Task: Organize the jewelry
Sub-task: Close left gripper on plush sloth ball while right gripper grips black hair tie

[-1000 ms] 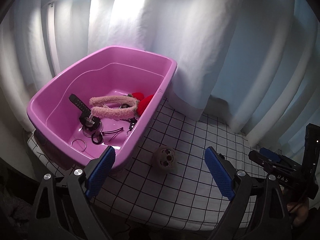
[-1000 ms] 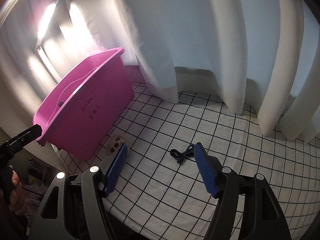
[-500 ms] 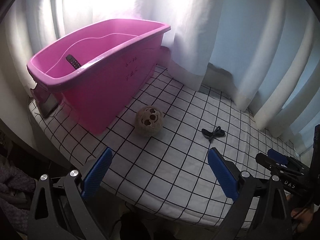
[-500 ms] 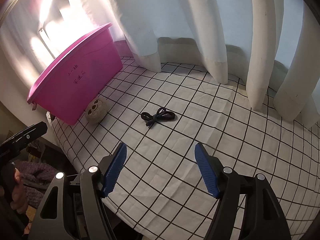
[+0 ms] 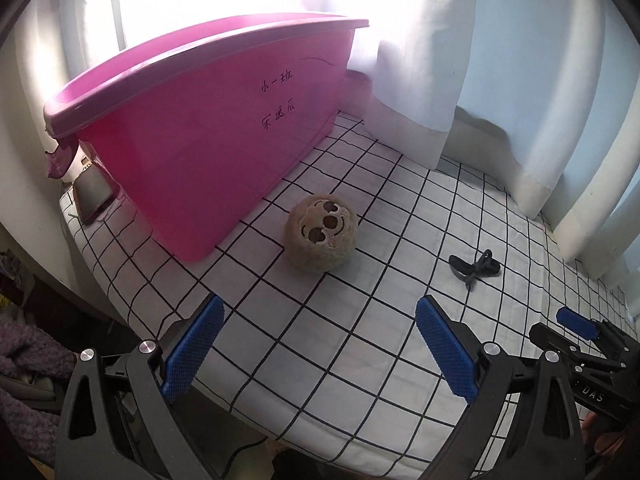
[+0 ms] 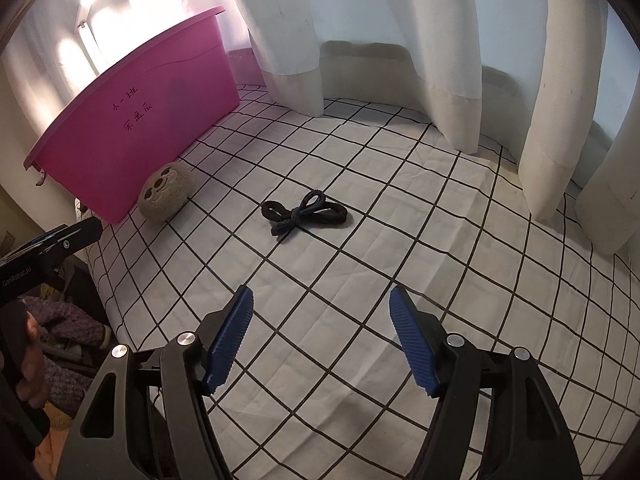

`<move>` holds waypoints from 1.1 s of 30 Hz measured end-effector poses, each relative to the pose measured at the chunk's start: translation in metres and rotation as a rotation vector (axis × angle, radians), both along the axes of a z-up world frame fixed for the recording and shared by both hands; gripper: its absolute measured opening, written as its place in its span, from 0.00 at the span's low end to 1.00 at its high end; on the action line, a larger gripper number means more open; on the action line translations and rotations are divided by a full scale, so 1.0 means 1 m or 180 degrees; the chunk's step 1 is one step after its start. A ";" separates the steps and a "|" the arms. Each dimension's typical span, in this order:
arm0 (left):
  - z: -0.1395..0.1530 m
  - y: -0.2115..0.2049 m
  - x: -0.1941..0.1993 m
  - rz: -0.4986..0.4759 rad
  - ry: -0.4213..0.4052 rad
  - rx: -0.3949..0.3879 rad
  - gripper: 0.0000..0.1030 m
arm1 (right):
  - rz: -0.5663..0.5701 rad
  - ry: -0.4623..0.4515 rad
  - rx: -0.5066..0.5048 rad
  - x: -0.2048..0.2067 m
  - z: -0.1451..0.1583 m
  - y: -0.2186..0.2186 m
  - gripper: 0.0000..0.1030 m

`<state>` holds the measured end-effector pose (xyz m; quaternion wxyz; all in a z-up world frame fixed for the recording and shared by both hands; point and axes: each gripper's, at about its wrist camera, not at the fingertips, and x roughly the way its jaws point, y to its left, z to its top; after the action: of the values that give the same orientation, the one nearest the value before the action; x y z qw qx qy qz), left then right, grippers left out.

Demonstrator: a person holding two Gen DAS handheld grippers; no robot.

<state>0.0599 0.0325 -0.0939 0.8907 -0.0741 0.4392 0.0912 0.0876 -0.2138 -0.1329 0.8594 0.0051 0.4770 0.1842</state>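
A pink plastic tub [image 5: 208, 120] stands at the left of the checked cloth; it also shows in the right wrist view [image 6: 132, 120]. Its inside is hidden. A round tan plush face [image 5: 321, 238] lies on the cloth just right of the tub, also seen in the right wrist view [image 6: 165, 197]. A black bow-shaped hair tie [image 6: 304, 216] lies on the cloth ahead of my right gripper [image 6: 322, 338], also in the left wrist view [image 5: 475, 268]. My left gripper [image 5: 316, 346] is open and empty, low in front of the plush. My right gripper is open and empty.
White curtains [image 6: 440, 40] hang close behind the cloth. The table's front edge [image 5: 248, 424] runs just under my left gripper. A dark phone-like slab [image 5: 92, 196] lies left of the tub. Purple fabric [image 6: 68, 328] lies below the table at left.
My left gripper has dropped from above the tub's inside to low in front of the plush. My right gripper has pulled back from the hair tie. Both stayed open.
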 end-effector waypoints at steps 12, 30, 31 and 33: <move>-0.028 0.006 0.049 -0.0227 -0.0145 0.0209 0.92 | -0.0131 -0.0186 -0.0064 0.035 -0.019 0.039 0.66; -0.053 0.008 0.092 -0.0360 -0.0060 0.0061 0.92 | -0.0316 -0.0227 -0.0291 0.066 -0.042 0.058 0.66; -0.054 0.009 0.094 -0.0360 -0.0058 0.0052 0.92 | -0.0319 -0.0243 -0.0316 0.067 -0.043 0.059 0.66; -0.057 0.009 0.097 -0.0354 -0.0042 0.0043 0.92 | -0.0323 -0.0254 -0.0355 0.067 -0.045 0.060 0.66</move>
<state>0.1568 0.0413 -0.1506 0.8977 -0.0442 0.4361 0.0440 0.1550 -0.1534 -0.1782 0.8849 -0.0259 0.4510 0.1136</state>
